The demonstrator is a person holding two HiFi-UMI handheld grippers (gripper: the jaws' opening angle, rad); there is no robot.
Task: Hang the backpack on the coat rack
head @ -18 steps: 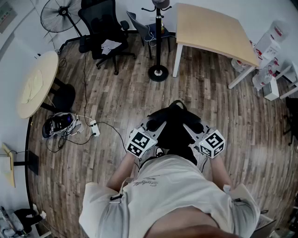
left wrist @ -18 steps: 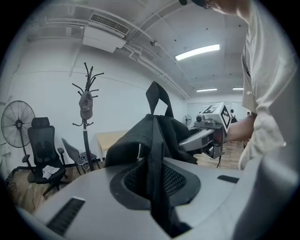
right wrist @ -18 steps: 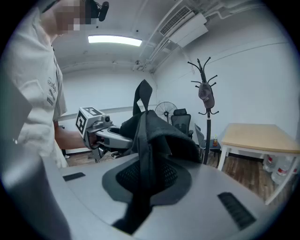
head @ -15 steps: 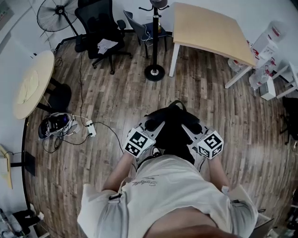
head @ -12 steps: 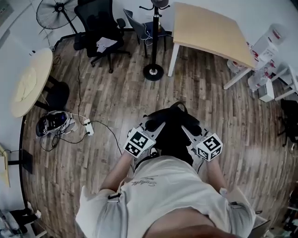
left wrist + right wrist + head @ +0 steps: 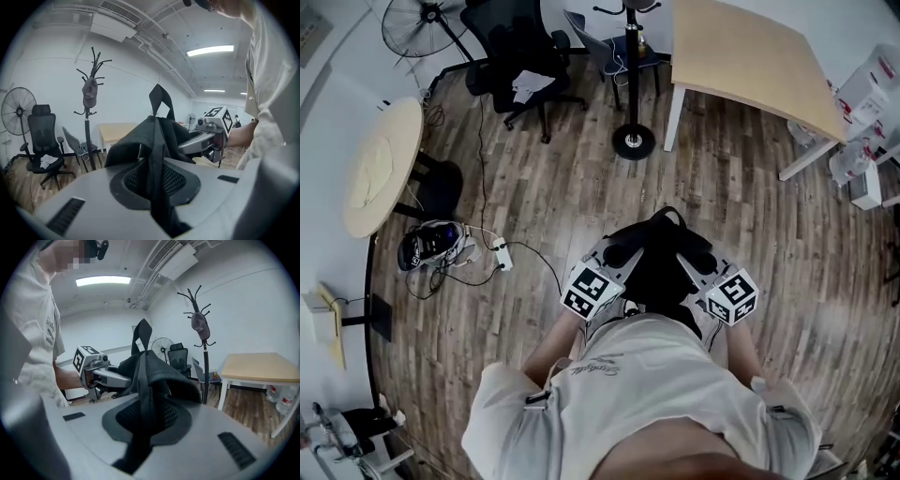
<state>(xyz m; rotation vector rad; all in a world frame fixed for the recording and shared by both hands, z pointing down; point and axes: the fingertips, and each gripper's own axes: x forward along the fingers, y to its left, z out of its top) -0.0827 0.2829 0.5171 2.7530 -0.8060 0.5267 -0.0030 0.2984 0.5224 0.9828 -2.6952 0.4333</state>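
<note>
Upper left of the head view there's a standing fan [image 6: 417, 28] and a black office chair [image 6: 520, 56] on the wood floor [image 6: 534, 187]. The coat rack [image 6: 631, 66] is just right of the chair at top middle, with a grey cap [image 6: 89, 92] hanging on one of its hooks. Down in the lower middle, my left gripper [image 6: 617, 253] has its jaws pinched narrow on a black strap of the backpack [image 6: 661, 267]; in the left gripper view the webbing runs straight through between them. The backpack hangs between my two grippers right in front of me, up off the floor and well apart from the rack. My right gripper [image 6: 692, 261] is doing the same on the other side, jaws nearly together on the black fabric. Upper right is the light wood desk [image 6: 741, 56].
</note>
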